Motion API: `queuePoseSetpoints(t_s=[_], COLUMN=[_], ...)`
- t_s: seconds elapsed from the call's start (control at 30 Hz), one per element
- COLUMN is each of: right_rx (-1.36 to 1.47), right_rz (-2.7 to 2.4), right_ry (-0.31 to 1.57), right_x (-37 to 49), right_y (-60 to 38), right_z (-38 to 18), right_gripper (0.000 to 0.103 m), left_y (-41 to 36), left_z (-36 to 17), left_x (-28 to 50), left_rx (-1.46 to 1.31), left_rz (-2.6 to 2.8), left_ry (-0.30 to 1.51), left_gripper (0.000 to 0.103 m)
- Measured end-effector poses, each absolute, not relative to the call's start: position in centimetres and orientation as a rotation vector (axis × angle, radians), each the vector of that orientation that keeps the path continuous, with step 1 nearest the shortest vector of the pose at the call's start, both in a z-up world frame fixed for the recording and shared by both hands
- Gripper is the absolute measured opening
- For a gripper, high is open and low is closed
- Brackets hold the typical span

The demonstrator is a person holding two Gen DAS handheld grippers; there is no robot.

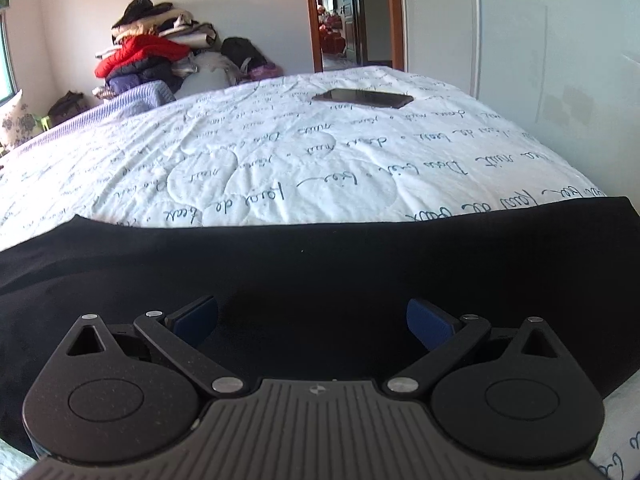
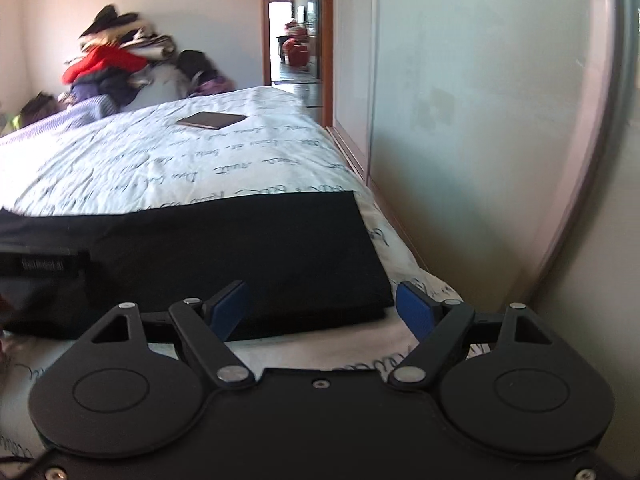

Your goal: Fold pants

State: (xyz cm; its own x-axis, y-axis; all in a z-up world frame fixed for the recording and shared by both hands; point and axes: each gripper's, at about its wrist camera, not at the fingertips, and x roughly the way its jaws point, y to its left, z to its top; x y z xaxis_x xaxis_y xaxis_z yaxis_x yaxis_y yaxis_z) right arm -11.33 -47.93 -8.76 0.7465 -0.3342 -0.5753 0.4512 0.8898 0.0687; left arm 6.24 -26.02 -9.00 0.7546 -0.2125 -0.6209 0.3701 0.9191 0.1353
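The black pants (image 1: 320, 264) lie folded flat across the near part of a bed with a white quilt (image 1: 280, 152) printed with script. My left gripper (image 1: 312, 322) is open, low over the middle of the pants, with nothing between its blue pads. In the right wrist view the pants (image 2: 224, 248) show as a neat dark rectangle, with their right end near the bed's right edge. My right gripper (image 2: 322, 310) is open at the pants' near right corner and holds nothing. The left gripper's body (image 2: 40, 264) shows at the left, over the pants.
A dark phone (image 1: 362, 98) lies on the quilt farther back, also in the right wrist view (image 2: 211, 120). A pile of clothes (image 1: 152, 56) and bags stands beyond the bed. A wardrobe wall (image 2: 460, 120) runs close along the bed's right side. A doorway (image 1: 352, 16) opens at the back.
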Motion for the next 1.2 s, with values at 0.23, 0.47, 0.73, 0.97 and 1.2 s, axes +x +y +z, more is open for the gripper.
queuePoseSetpoints(t_s=[0.23,0.47,0.73,0.97,1.2], right_rx=[0.186,0.116,0.062,0.036,0.071], right_rz=[-0.348,-0.281,-0.278,-0.277,-0.298], right_ry=[0.565,0.604,0.716,0.712,0.614], right_x=[-8.8,-2.1,-2.6,-2.6,-5.3], right_y=[-47.0,-49.6,-49.7,-49.6,-48.5], right_z=[-8.9,-7.8,-9.2,-10.3,-7.6], right_gripper=[0.082,0.079,0.075,0.077,0.077], left_y=[-26.9,-28.7,-28.8,-29.1,-25.4], left_z=[-8.3,-7.6,-8.5,-8.4,-7.4], left_x=[5.6,8.1,7.6,7.4,7.6], left_rx=[0.271,0.206,0.241,0.261,0.247], left_rz=[-0.376,-0.334,-0.426,-0.429,-0.359], left_ry=[0.634,0.651,0.698,0.663,0.662], left_gripper=[0.101,0.102,0.100,0.100,0.100])
